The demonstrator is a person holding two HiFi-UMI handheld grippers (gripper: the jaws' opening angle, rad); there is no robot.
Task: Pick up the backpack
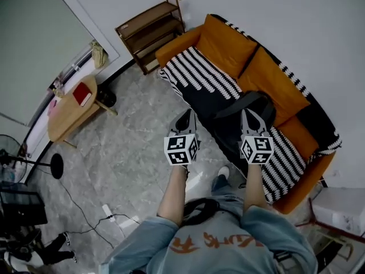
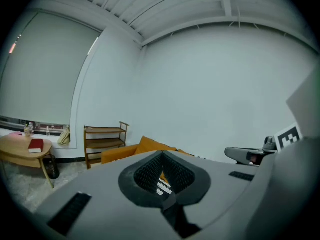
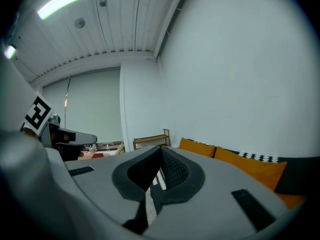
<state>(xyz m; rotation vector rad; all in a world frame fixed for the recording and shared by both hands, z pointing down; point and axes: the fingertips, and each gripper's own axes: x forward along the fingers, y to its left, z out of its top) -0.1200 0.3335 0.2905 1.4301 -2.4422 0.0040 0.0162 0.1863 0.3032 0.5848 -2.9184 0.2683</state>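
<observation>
Wooden desk (image 1: 65, 119) far left with a red book (image 1: 83, 92) on it, and a wooden shelf rack (image 1: 151, 30) against the wall further right. Neither is task-relevant.

Left tongs (image 1: 185, 116) are held out near the front edge of the sofa, jaws fully together, nothing in them. In the left gripper view only a sliver of striped cloth shows past the closed tips.

The backpack (image 1: 259, 100) is dark and slumped mid-seat on the black-and-white striped throw (image 1: 199, 73) covering the orange sofa (image 1: 228, 39). A broad strap runs off its left side.

Right tongs (image 1: 249, 119) are just in front of the backpack and overlap it in the head view. They are also closed and empty; whether they touch it can't be told.

Handling guess: soft fabric that will sag and fold when lifted, light to moderate weight unless packed. It looks neither fragile nor slippery. The best hold is probably the strap or a top handle loop, since pinching a body panel would likely just bunch the cloth. Both tongs would need to open first.
</observation>
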